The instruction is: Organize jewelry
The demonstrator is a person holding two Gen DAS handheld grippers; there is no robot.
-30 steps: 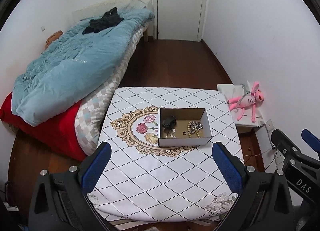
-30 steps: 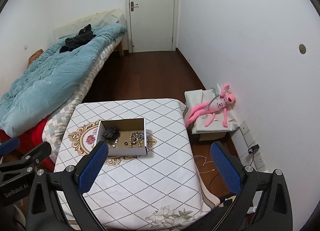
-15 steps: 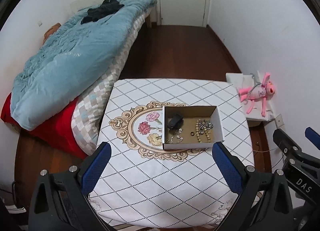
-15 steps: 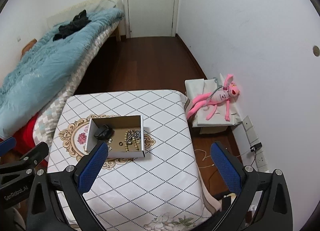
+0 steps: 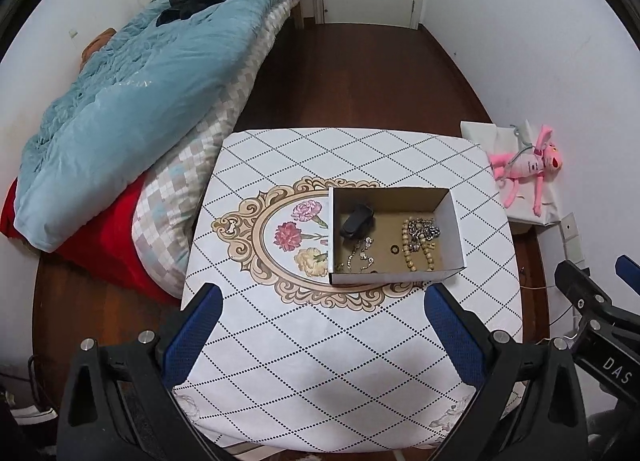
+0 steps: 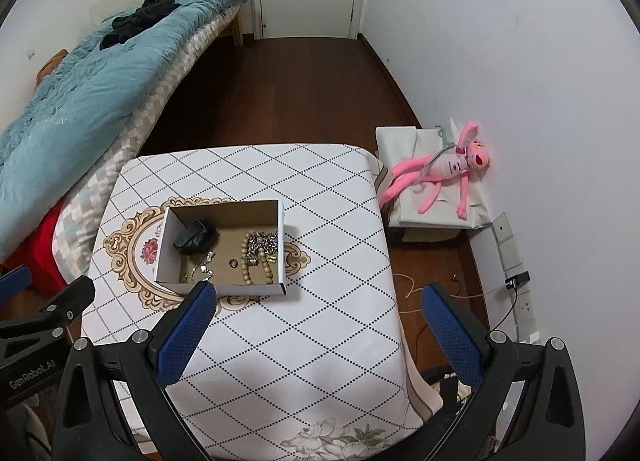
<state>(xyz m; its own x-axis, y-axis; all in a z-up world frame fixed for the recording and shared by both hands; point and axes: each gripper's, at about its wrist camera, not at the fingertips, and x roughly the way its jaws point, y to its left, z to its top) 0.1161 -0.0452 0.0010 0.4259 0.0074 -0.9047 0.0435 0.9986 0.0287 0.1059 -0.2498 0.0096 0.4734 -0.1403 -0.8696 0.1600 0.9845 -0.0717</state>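
Observation:
An open cardboard box (image 5: pixel 454 217) (image 6: pixel 162 249) stands on a table with a white diamond-pattern cloth (image 5: pixel 320 341) (image 6: pixel 320 301). Inside it lie a black pouch (image 5: pixel 356 220) (image 6: pixel 194 239), a beaded necklace with a silver chain (image 5: pixel 420 239) (image 6: pixel 258 251), a thin chain (image 5: pixel 358 255) (image 6: pixel 202 267) and a small dark ring (image 5: pixel 393 248) (image 6: pixel 233 262). My left gripper (image 5: pixel 322 325) is open and empty, above the table's near side, short of the box. My right gripper (image 6: pixel 318 325) is open and empty, near the box's front right.
A bed with a blue duvet (image 5: pixel 132 101) (image 6: pixel 80 101) stands left of the table. A pink plush toy (image 5: pixel 524 165) (image 6: pixel 444 169) lies on a low white box by the right wall. Wall sockets and cables (image 6: pixel 516 281) are at the right. Dark wood floor leads to a door.
Both grippers have moved forward and tilted down toward the table. The box now looks larger and nearer in both views. Both grippers stay open and empty.

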